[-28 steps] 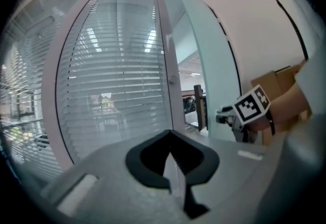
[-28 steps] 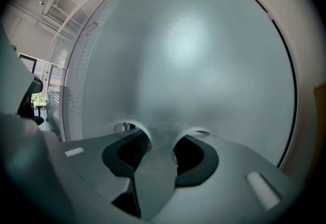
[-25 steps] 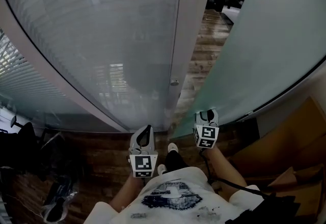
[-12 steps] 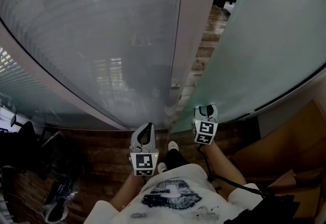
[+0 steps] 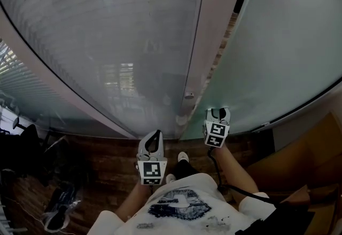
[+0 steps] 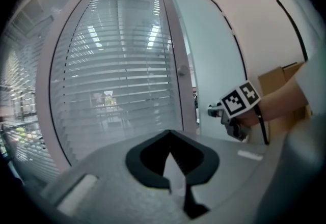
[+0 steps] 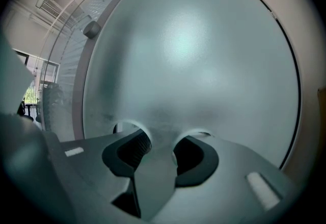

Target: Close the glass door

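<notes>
The glass door (image 5: 278, 57) is on the right side in the head view. It is frosted, so you cannot see through it. Its left edge is very near the pale door post (image 5: 214, 41). A thin gap shows between them, and a bit of brown floor shows in the gap, so the door is not all the way shut.

The right gripper (image 5: 219, 112) is low down on the glass door. Its tips look like they touch the glass. In the right gripper view the door (image 7: 204, 55) fills almost all of the picture. The jaws of the right gripper (image 7: 160, 134) are apart, and nothing is held between them.

The left gripper (image 5: 155, 134) is apart from the door, over the wooden floor (image 5: 107, 159). It points at the glass wall (image 5: 107, 41), which has blinds behind it. In the left gripper view the jaws of the left gripper (image 6: 169, 132) are closed together, with nothing in them. The right gripper (image 6: 211, 111) shows there too, at the door.

A small round knob (image 5: 188, 94) sits on the door post. A cardboard box (image 5: 299, 154) stands at the right.
</notes>
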The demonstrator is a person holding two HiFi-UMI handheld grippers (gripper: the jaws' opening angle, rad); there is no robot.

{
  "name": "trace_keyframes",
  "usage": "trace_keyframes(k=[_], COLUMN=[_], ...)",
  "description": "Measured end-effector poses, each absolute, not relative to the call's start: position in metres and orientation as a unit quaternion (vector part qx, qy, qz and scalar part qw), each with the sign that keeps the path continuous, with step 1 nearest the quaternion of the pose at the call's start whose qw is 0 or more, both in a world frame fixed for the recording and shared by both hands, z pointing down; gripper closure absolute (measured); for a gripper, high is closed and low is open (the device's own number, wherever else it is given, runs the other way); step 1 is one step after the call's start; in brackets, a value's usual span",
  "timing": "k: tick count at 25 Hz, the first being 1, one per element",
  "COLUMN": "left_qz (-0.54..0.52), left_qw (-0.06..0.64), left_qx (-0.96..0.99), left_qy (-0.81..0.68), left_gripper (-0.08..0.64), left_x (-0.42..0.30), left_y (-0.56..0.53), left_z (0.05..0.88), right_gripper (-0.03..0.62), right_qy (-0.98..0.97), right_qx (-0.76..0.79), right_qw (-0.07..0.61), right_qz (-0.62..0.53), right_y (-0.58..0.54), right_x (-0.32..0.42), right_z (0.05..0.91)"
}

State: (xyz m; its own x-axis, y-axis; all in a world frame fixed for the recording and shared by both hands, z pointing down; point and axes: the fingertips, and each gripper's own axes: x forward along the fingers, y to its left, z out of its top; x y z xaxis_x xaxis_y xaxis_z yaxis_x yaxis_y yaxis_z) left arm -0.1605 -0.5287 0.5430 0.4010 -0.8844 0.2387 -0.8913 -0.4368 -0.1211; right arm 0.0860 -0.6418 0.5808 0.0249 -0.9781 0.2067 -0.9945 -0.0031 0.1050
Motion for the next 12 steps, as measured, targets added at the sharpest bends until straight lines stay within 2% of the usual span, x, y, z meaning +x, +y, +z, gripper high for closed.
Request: trace_keyframes(k=[12], left_qz=[0.136], left_qw=[0.009], left_qx=[0.834], left_qy=[-0.534], left_gripper=[0.557], left_x=[-0.164], left_y=[-0.537], left_z=[0.541], right_gripper=[0.437], right_qy=[-0.693], right_qx=[0.711], right_qw=[0.116], right_qz=[0.038], right_y=[-0.672], right_x=[0.088], right_z=[0.582])
